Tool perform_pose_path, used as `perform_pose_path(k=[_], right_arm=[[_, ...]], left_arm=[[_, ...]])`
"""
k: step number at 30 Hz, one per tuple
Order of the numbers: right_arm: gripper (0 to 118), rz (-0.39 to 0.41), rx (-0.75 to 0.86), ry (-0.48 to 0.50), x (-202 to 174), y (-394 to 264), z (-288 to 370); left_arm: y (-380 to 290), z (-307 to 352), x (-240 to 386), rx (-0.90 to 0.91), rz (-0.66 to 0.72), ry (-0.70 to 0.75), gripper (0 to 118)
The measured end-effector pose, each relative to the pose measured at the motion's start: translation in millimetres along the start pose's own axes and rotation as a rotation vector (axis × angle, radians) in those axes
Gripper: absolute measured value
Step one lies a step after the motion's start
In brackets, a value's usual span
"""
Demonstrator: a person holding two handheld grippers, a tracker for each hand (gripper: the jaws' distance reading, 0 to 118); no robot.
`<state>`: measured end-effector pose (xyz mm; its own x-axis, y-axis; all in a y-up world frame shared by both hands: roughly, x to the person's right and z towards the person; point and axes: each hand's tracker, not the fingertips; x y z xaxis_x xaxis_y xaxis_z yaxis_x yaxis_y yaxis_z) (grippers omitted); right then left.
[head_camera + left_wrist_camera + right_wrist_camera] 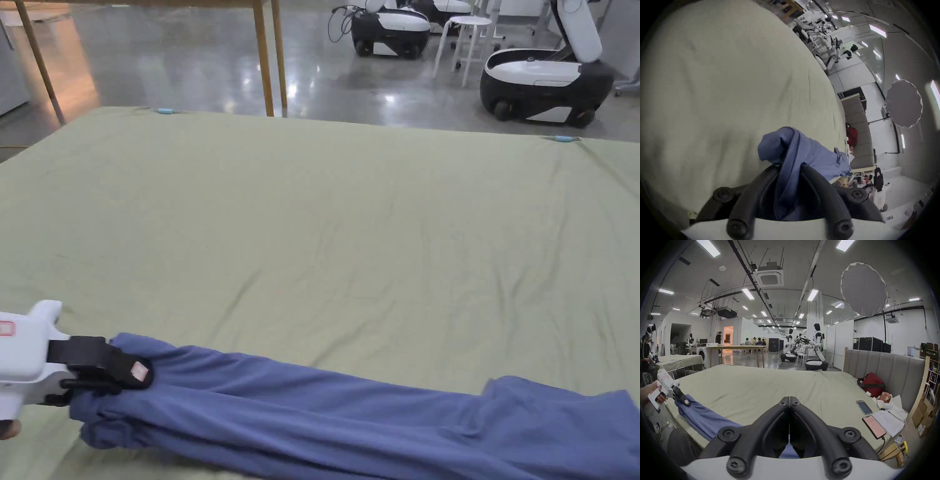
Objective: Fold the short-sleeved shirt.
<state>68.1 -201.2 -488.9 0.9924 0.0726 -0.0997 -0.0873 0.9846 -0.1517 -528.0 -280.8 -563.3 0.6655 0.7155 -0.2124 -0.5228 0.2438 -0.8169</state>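
A blue short-sleeved shirt [312, 412] lies bunched into a long band along the near edge of a bed with a green sheet [344, 237]. At the band's left end my left gripper [140, 373] is shut on the cloth. In the left gripper view the blue fabric [810, 151] runs between the two black jaws of that gripper [789, 164]. In the right gripper view the right gripper [789, 400] has its jaws pressed together, with a thin sliver of blue cloth between them near their base. The shirt [705, 417] stretches from there to the left gripper [686, 402].
Two phones [864, 407] [873, 426], papers [888, 420] and a red bag [872, 384] lie at the bed's right end by a grey headboard [891, 363]. Beyond the far edge stand wheeled robots [544, 75], a white stool [469, 37] and wooden table legs [262, 56].
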Motion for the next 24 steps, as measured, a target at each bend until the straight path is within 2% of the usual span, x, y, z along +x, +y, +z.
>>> perform_pose_path(k=[4,6,10,17,19,24], right_arm=[[1,0.007,0.005,0.017,-1,-2,-4],[1,0.009,0.012,0.011,-2,-4,-6],[1,0.019,0.021,-0.002,-1,-4,-6],[1,-0.003,0.005,-0.002,10,-11,2],[1,-0.001,-0.009,-0.006,15,-14,4],[1,-0.011,-0.034,-0.024,26,-20,7]], left_arm=[[-7,30,19,0.04,-0.021,0.099,9],[-13,29,43,0.032,-0.047,0.099,9],[-23,9,107,0.012,-0.176,0.125,9],[-50,-79,188,-0.075,-0.265,0.144,9],[-61,-112,201,-0.117,-0.31,0.201,9],[-72,-183,210,-0.17,-0.314,0.191,10]])
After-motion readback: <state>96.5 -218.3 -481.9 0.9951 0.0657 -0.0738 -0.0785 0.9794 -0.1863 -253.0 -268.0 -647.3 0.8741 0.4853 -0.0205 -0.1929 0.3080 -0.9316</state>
